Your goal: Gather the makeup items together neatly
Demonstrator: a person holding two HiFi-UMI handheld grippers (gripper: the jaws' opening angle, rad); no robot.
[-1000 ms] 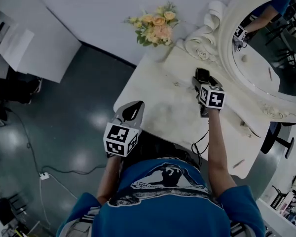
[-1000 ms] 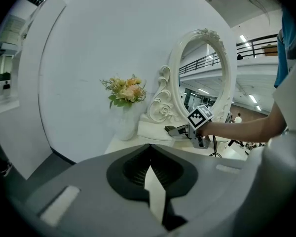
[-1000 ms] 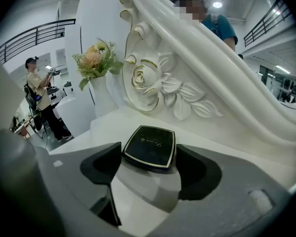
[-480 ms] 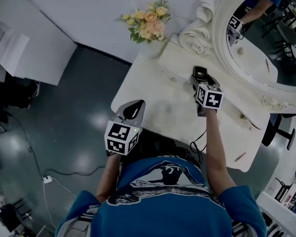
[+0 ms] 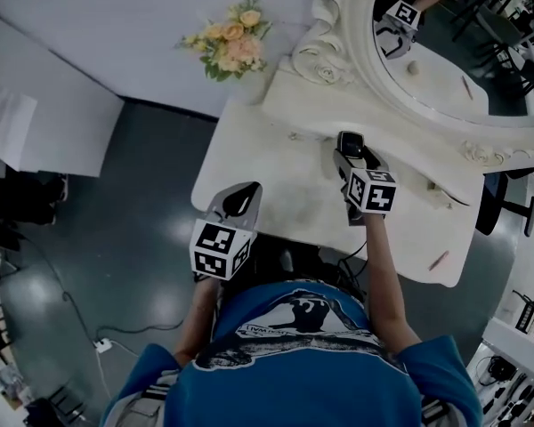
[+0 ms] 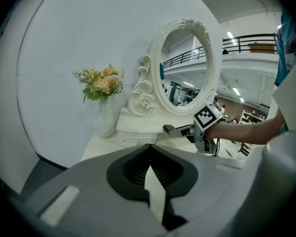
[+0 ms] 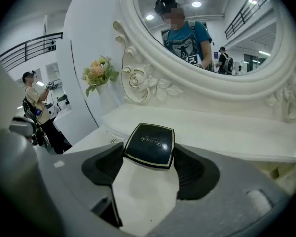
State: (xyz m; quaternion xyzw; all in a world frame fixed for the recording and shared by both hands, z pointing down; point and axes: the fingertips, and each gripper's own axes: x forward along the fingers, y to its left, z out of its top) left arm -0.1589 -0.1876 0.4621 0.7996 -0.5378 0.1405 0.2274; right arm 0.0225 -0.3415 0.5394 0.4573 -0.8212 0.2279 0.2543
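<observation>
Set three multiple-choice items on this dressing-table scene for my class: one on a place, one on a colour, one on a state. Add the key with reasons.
1. Where do the flowers stand?
A. On the table, left of the mirror
B. On the floor
C. On a chair

2. What colour is the lid of the compact?
A. White
B. Black
C. Pink

3. How do the jaws of the left gripper stand?
A. Wide apart
B. Shut on the compact
C. Together, with nothing between them

Key:
1 A: the left gripper view shows their vase on the table beside the mirror frame.
2 B: the right gripper view shows a black lid between the pads of the right gripper.
3 C: the left gripper view shows the tips meeting.
</observation>
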